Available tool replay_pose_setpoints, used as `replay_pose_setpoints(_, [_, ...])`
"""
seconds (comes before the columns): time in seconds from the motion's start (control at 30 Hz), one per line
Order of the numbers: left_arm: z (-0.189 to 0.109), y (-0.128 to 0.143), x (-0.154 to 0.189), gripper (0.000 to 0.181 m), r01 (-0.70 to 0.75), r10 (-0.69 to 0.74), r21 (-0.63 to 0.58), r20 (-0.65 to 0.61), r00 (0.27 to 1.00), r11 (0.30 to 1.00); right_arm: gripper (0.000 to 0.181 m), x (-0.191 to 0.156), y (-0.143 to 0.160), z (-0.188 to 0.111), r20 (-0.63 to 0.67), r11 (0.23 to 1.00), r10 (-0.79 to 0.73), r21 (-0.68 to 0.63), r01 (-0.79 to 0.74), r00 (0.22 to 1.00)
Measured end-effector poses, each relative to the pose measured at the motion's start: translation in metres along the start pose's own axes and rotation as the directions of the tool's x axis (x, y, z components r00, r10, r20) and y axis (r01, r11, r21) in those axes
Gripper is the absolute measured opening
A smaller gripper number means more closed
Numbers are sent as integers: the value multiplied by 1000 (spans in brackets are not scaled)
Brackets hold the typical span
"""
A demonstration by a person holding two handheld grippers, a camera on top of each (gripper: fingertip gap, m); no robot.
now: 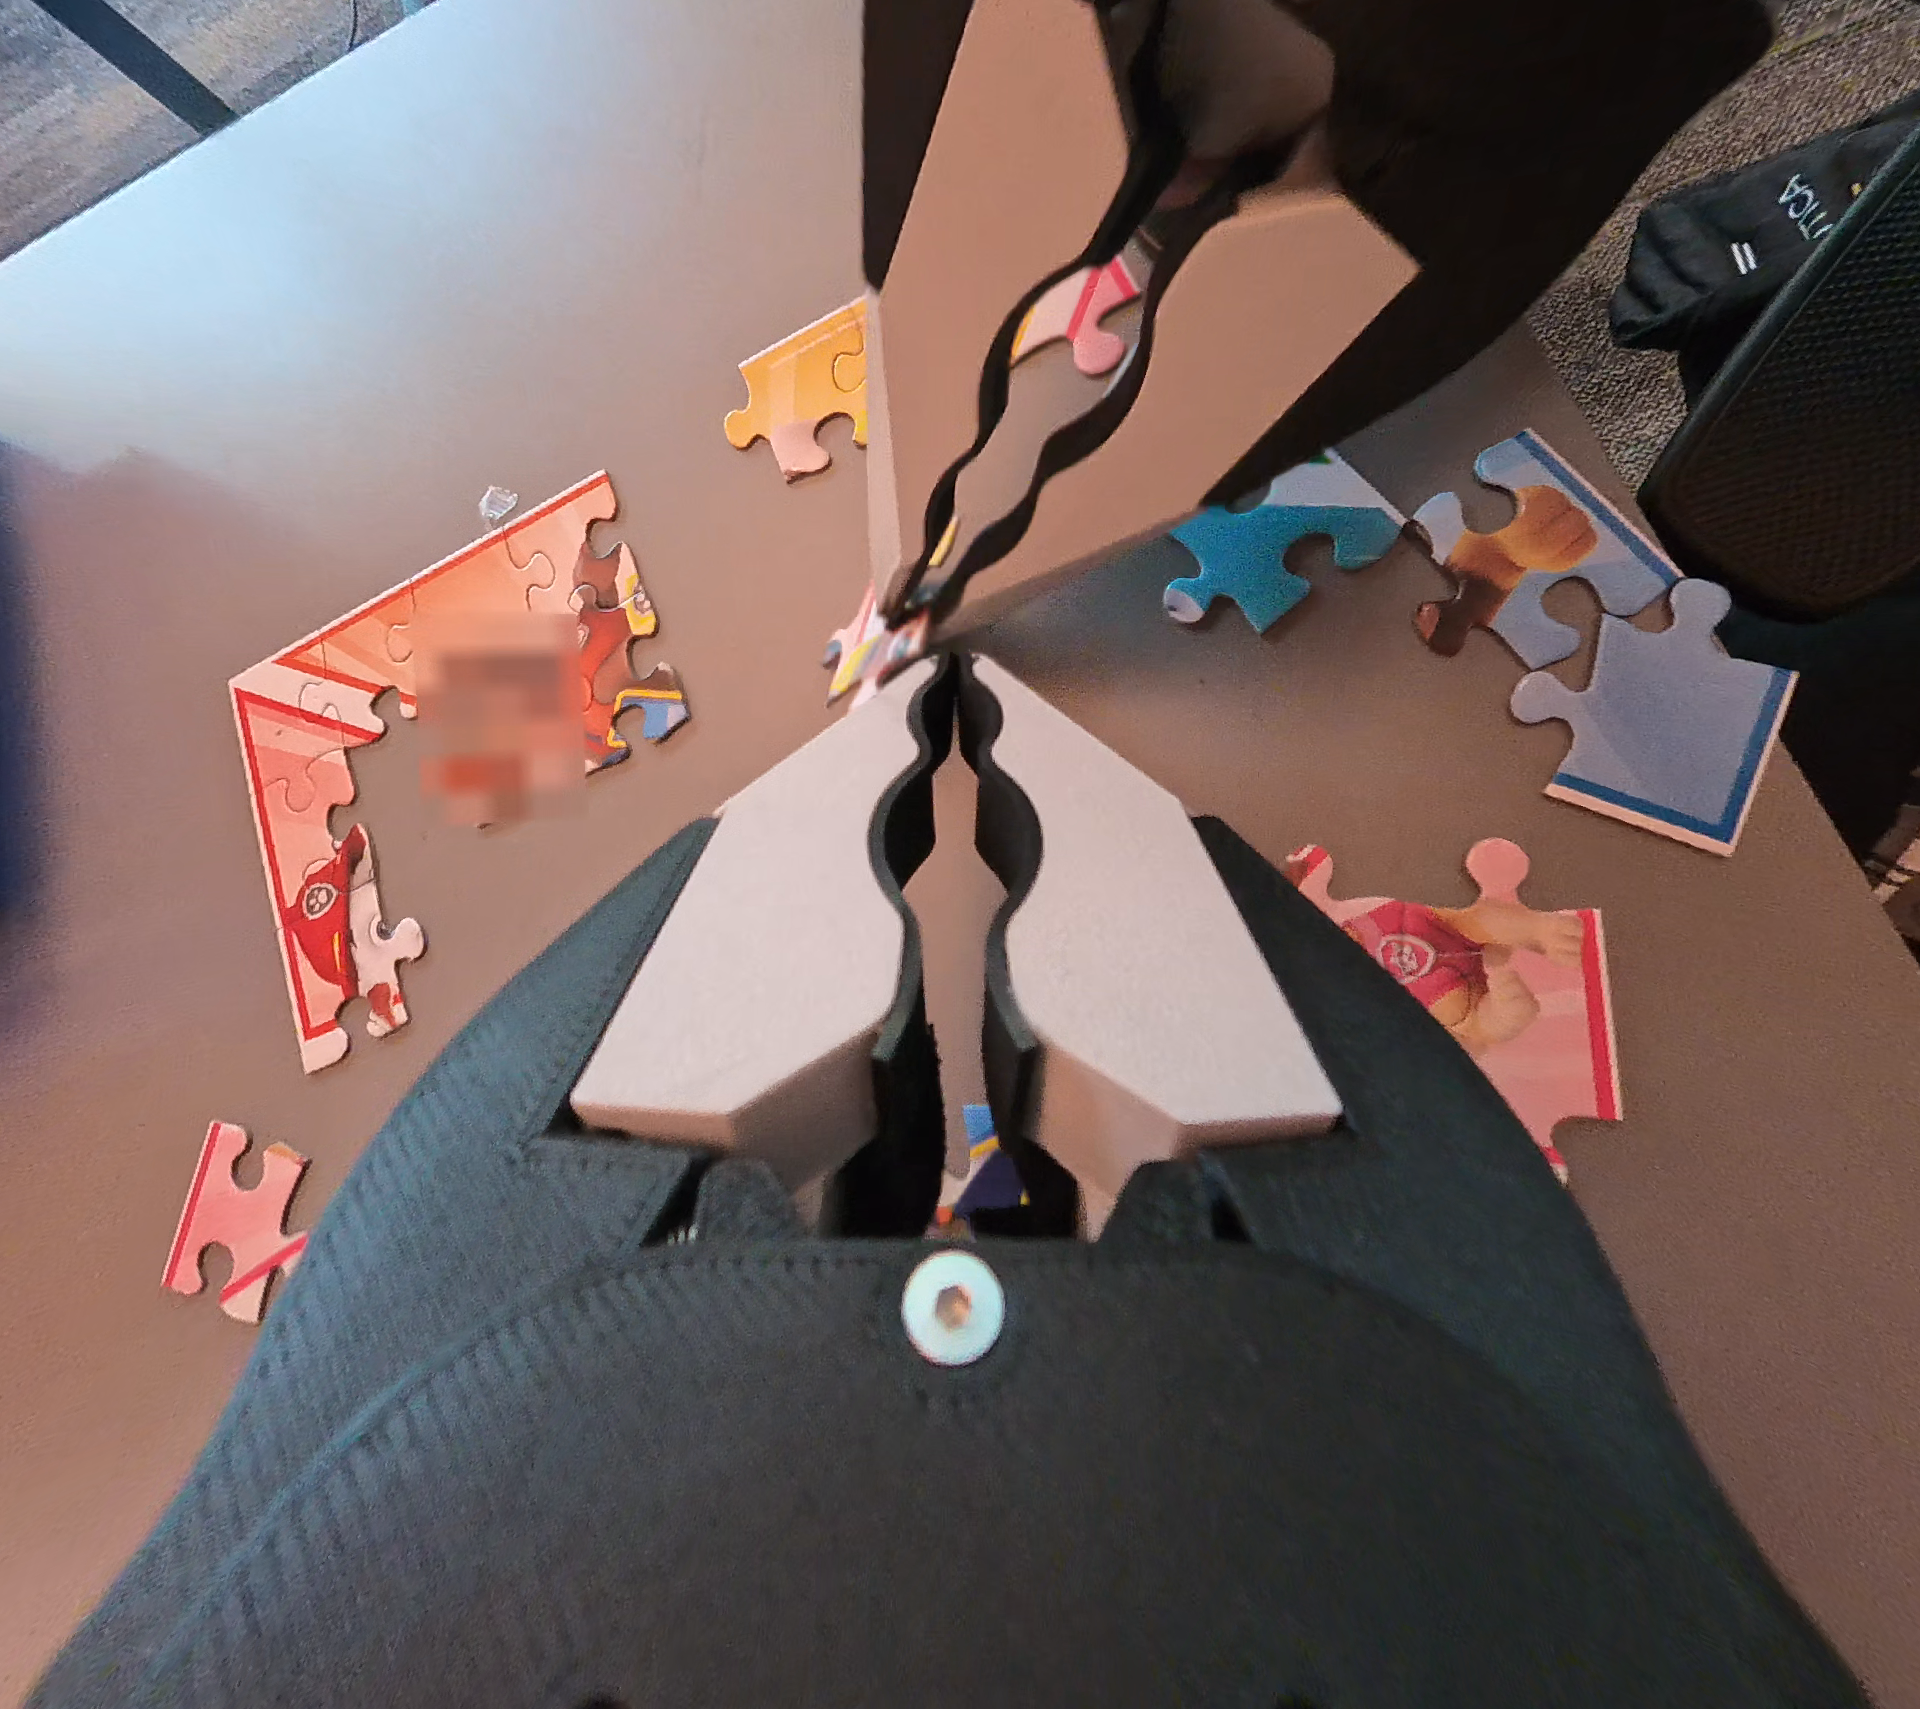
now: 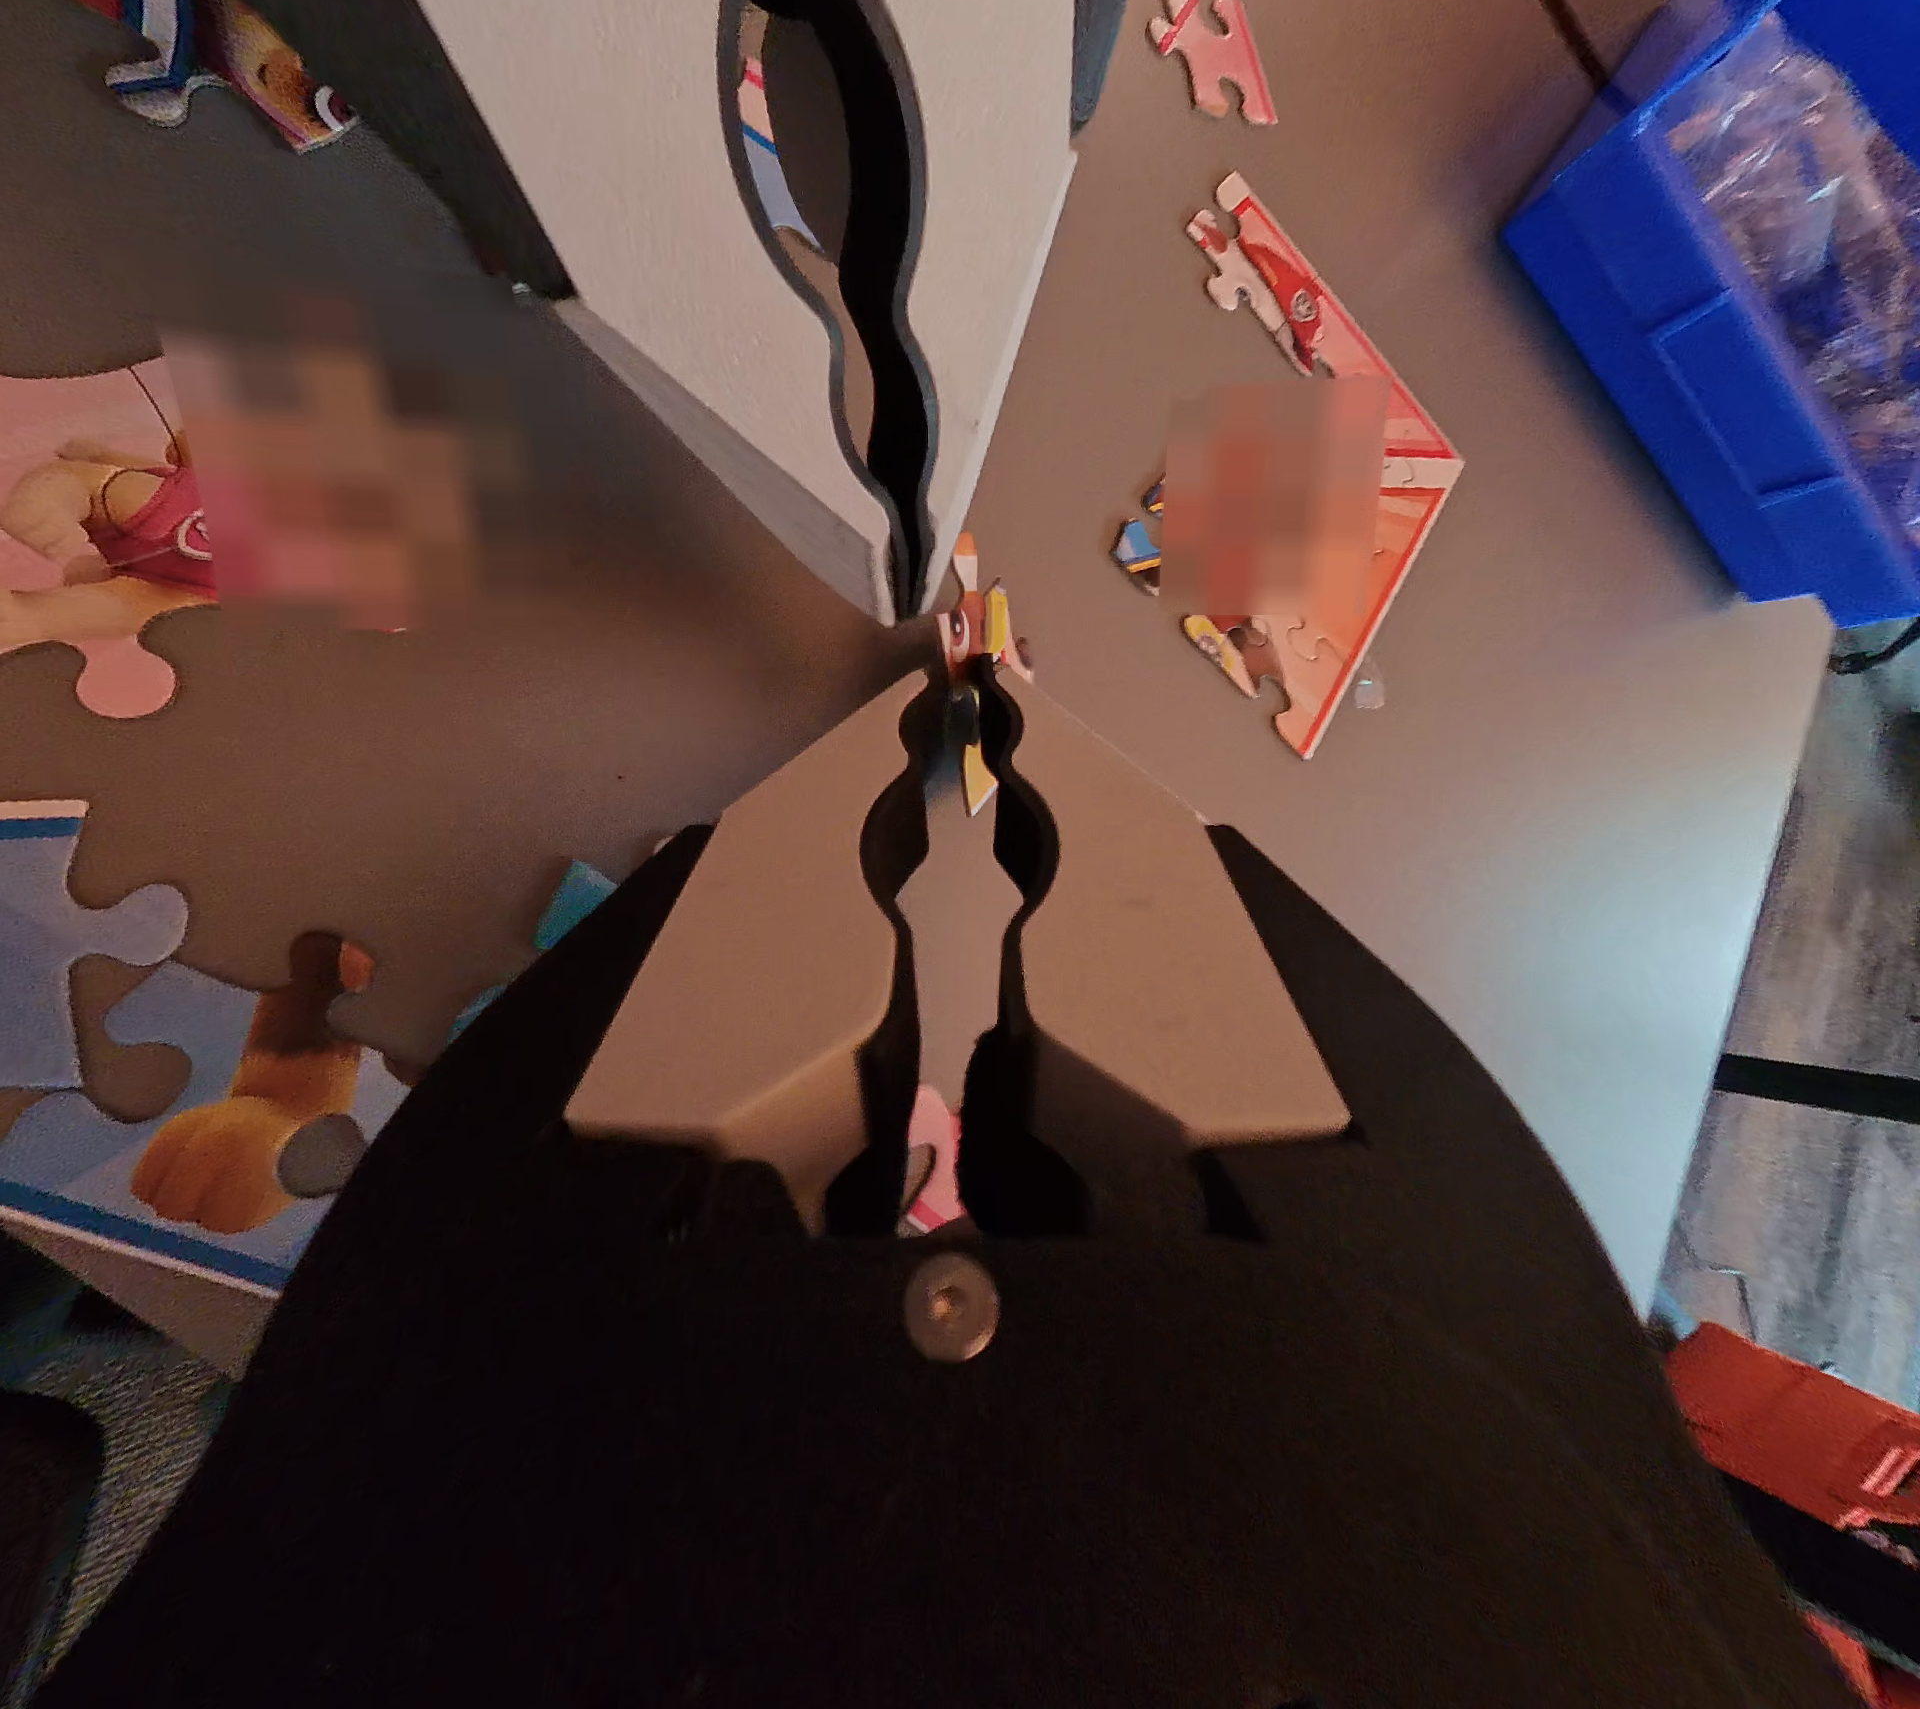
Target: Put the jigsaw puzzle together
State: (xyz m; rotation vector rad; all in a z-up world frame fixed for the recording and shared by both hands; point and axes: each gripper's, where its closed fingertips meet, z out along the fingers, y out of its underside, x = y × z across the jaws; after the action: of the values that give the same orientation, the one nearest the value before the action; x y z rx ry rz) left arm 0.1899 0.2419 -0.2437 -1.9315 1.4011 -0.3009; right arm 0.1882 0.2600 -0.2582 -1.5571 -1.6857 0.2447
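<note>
Left wrist view: the left gripper (image 1: pixel 948 662) points down at the bench (image 1: pixel 468 257), its jaws almost together. The right gripper (image 1: pixel 914 610) comes in from above, tip to tip with it. Between the two tips sits a small piece (image 1: pixel 871 657), white, yellow and red; most of it is hidden by the fingers, so which gripper pinches it cannot be told here. To the left lies an orange-red corner section (image 1: pixel 343 724), several pieces joined, partly under a mosaic patch. A yellow piece (image 1: pixel 800 402) lies beyond it, a pink piece (image 1: pixel 234 1218) nearer. To the right are blue pieces (image 1: pixel 1652 703) and a pink section (image 1: pixel 1475 963), cut off by the gripper body.

Right wrist view: the right gripper (image 2: pixel 961 693) is narrowed on the small piece (image 2: pixel 977 631), which stands on edge between its fingertips and pokes out past them. The left gripper (image 2: pixel 912 594) meets it from above, nearly closed, touching or just beside the piece. The corner section (image 2: pixel 1340 371) lies right of the tips; a blue bin (image 2: pixel 1704 329) stands beyond it.
</note>
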Motion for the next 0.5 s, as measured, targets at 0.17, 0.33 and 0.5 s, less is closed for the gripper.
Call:
replay_pose_setpoints(0.17, [-9,6,-17,5,85,-85,18,8,996,996,0,17,1,-9,-62,997,-77,13,78,995])
replay_pose_setpoints(0.33, [-6,18,-49,16,170,-169,-10,50,984,985,0,40,-4,-18,-205,962,-256,38,269,945])
replay_pose_setpoints(0.5, [14,13,-80,22,223,-222,-16,54,974,975,0,52,4,-12,-306,879,-470,-84,469,828])
